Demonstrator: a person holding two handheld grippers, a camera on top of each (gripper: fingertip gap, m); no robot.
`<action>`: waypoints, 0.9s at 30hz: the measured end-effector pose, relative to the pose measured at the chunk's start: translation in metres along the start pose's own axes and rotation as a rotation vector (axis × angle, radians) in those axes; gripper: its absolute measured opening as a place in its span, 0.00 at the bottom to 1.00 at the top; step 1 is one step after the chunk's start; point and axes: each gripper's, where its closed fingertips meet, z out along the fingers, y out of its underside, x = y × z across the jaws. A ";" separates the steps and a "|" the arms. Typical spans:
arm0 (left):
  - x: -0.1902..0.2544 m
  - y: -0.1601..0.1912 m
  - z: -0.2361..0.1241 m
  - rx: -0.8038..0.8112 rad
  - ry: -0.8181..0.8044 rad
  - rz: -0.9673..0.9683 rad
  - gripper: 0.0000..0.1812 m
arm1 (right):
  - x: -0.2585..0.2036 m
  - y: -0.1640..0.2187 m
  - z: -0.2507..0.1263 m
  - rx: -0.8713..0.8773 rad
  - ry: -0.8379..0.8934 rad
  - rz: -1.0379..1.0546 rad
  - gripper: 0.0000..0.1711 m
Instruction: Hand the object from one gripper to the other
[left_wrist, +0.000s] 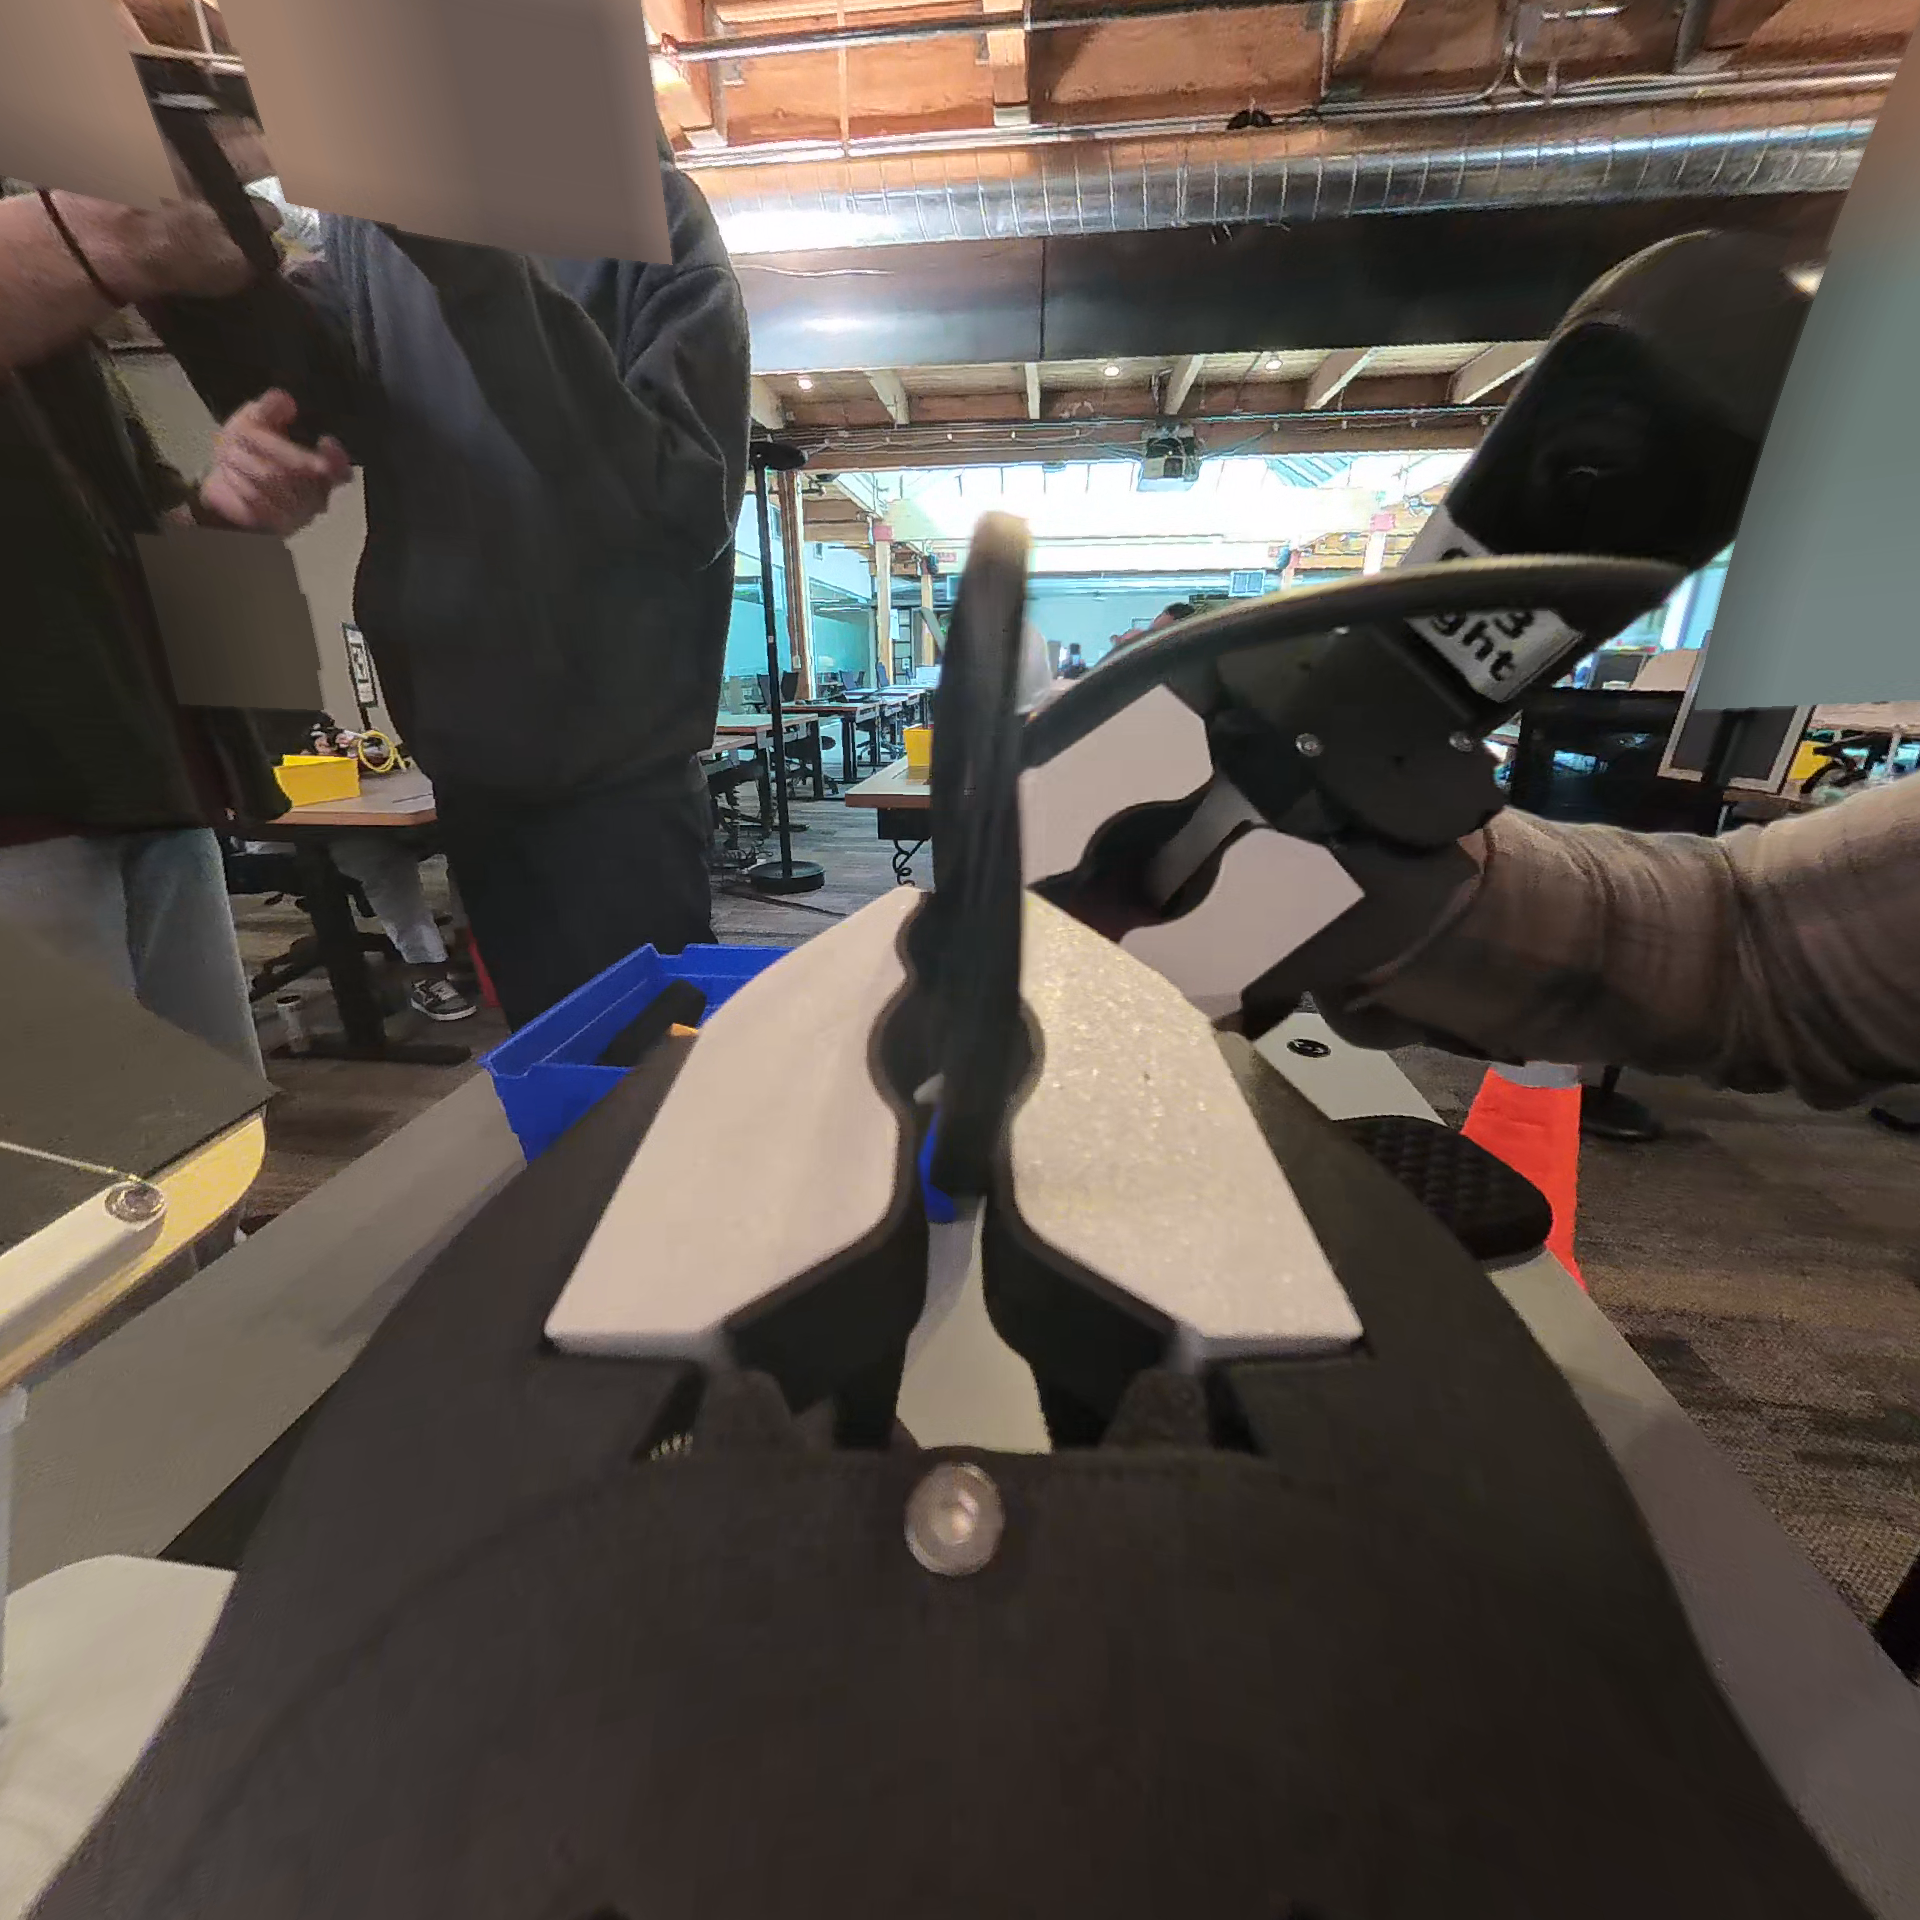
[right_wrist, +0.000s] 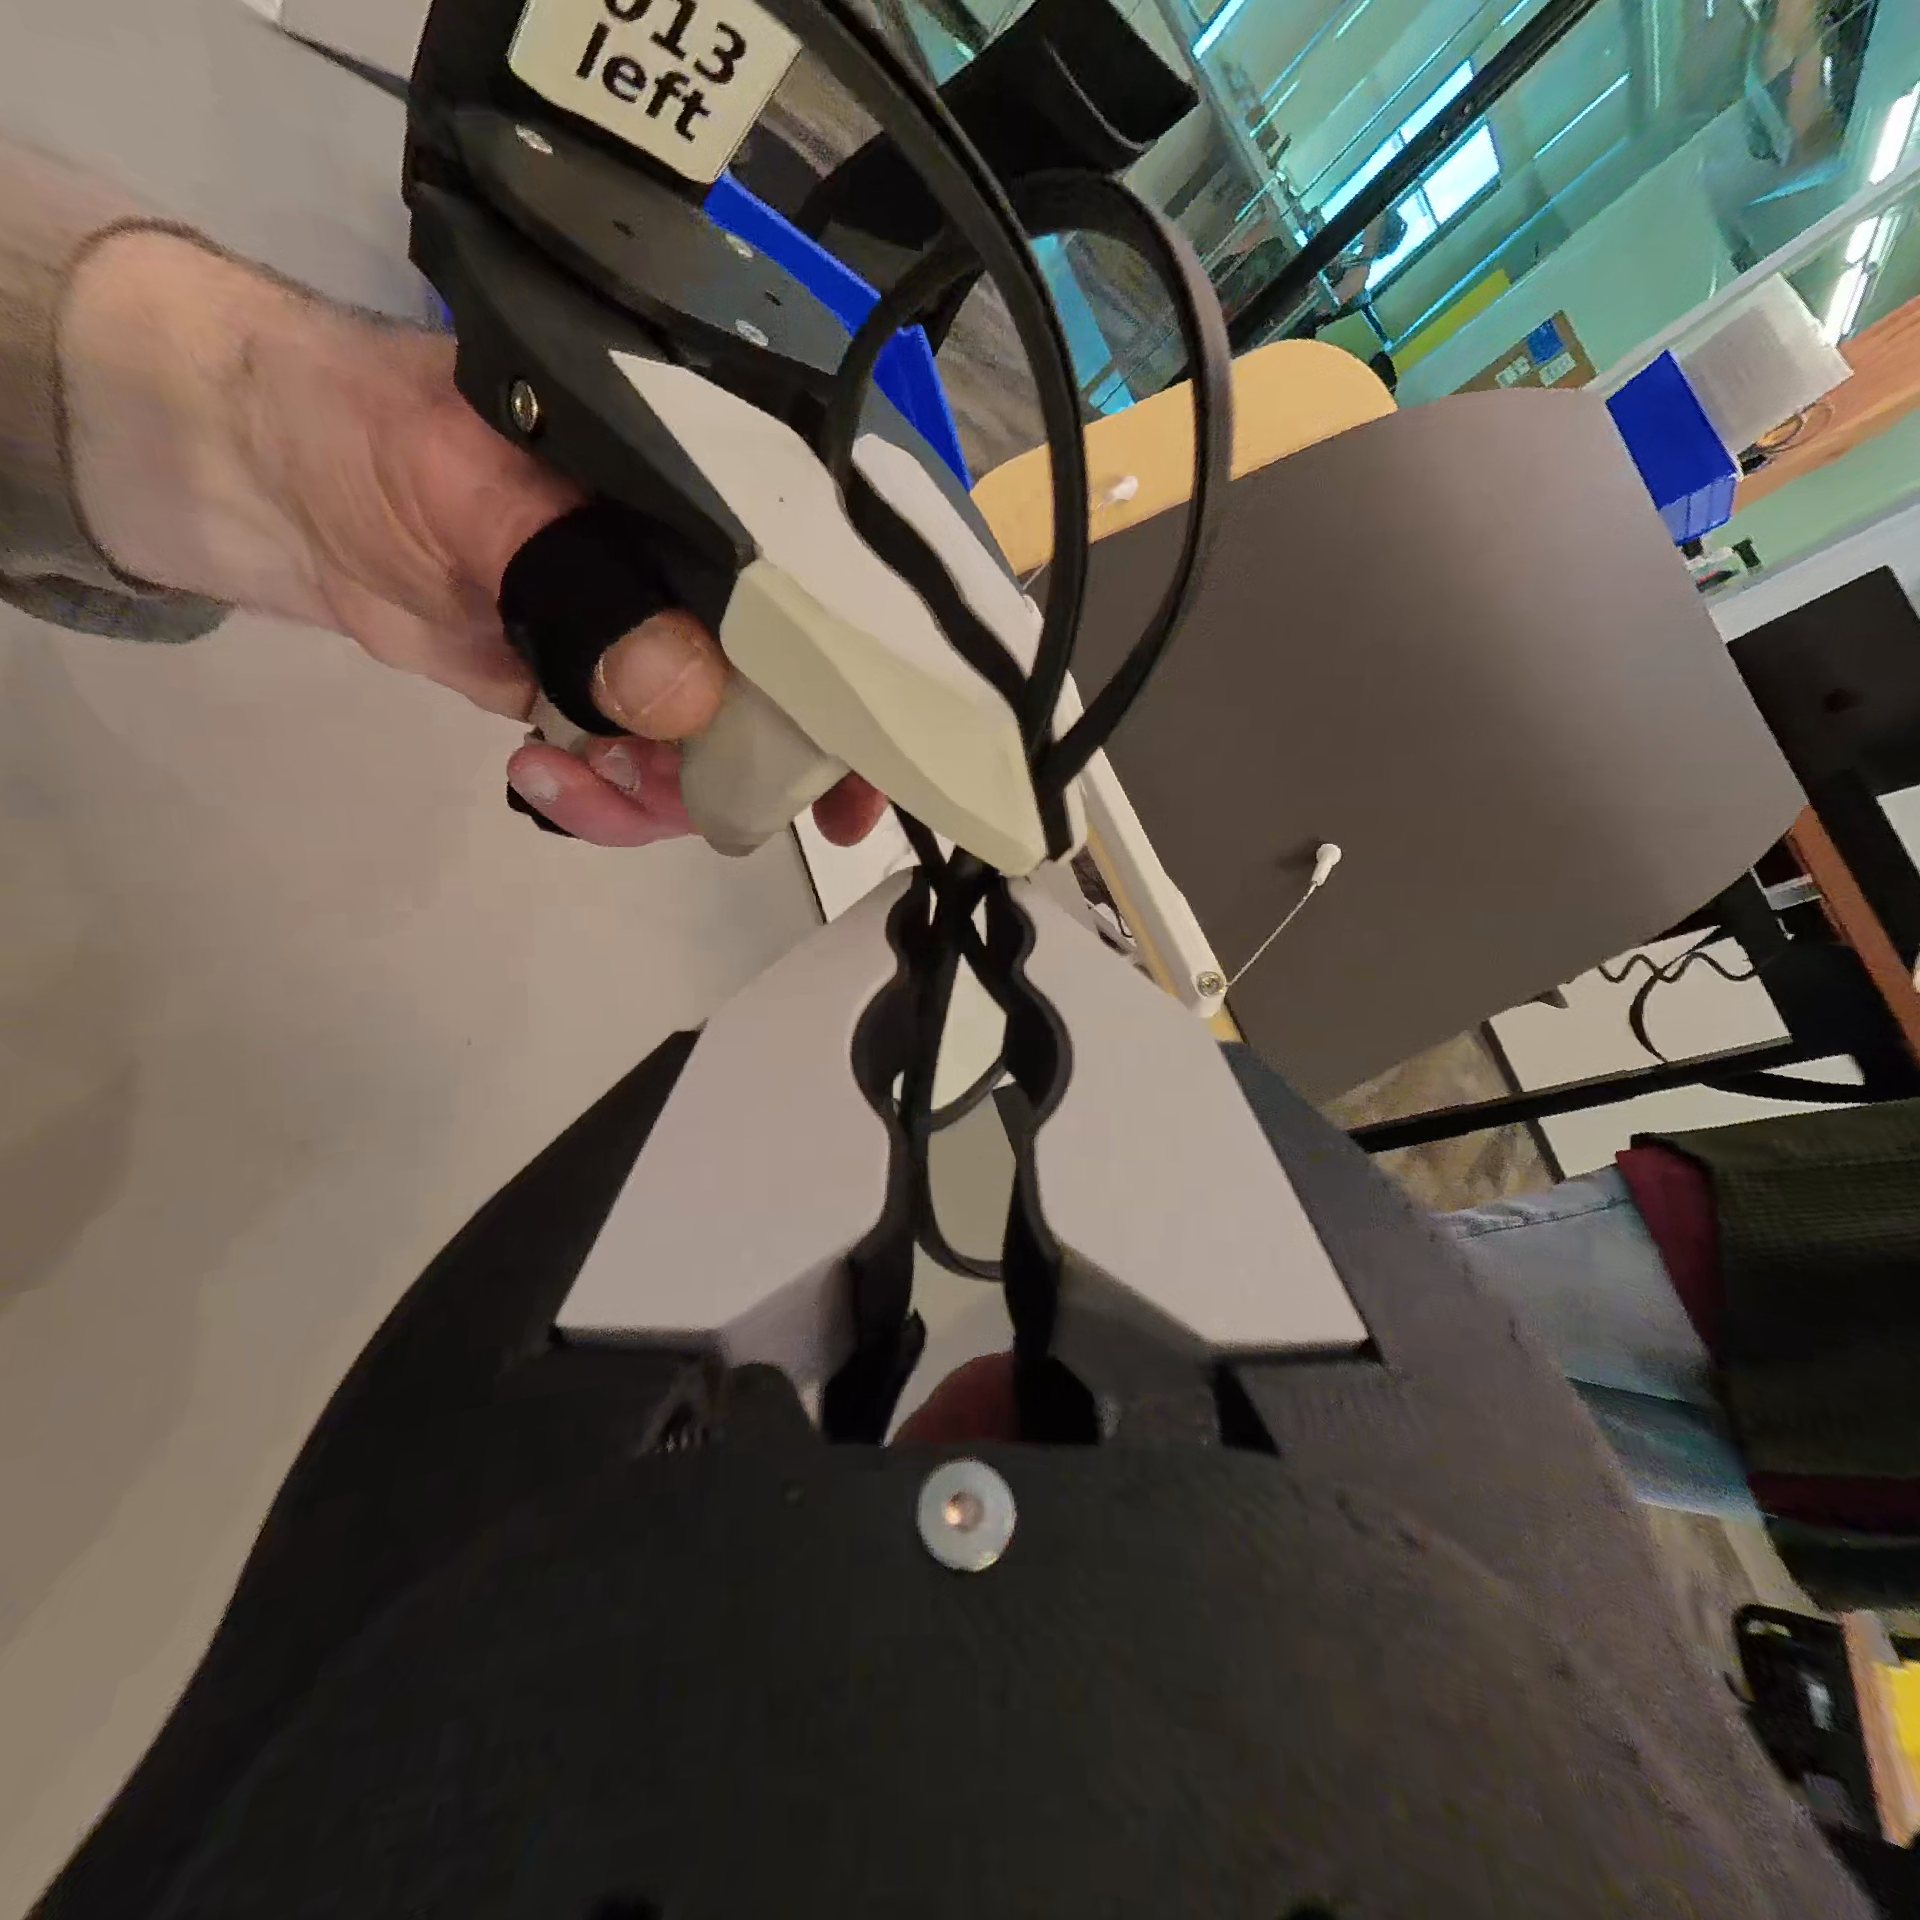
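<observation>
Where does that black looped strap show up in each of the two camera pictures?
Left wrist view: black strap stands at centre, pinched between the left gripper fingers.
Right wrist view: strap loops at upper centre, down into the right gripper.
Shared landmark: blue bin.

a thin black cord (right_wrist: 1049, 499), looped in long floppy loops, hangs in mid-air, its strands crossing and pinched between two sets of jaws.
</observation>
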 end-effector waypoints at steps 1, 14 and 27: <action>0.001 0.000 0.000 -0.002 0.006 0.005 0.06 | 0.000 0.000 -0.001 0.013 -0.002 0.025 0.03; -0.020 -0.037 -0.021 0.096 -0.226 0.270 0.24 | 0.078 0.049 -0.046 0.005 0.231 0.230 0.01; -0.057 -0.047 -0.046 0.082 -0.364 0.288 0.23 | 0.178 0.242 -0.122 -0.409 0.407 0.577 0.02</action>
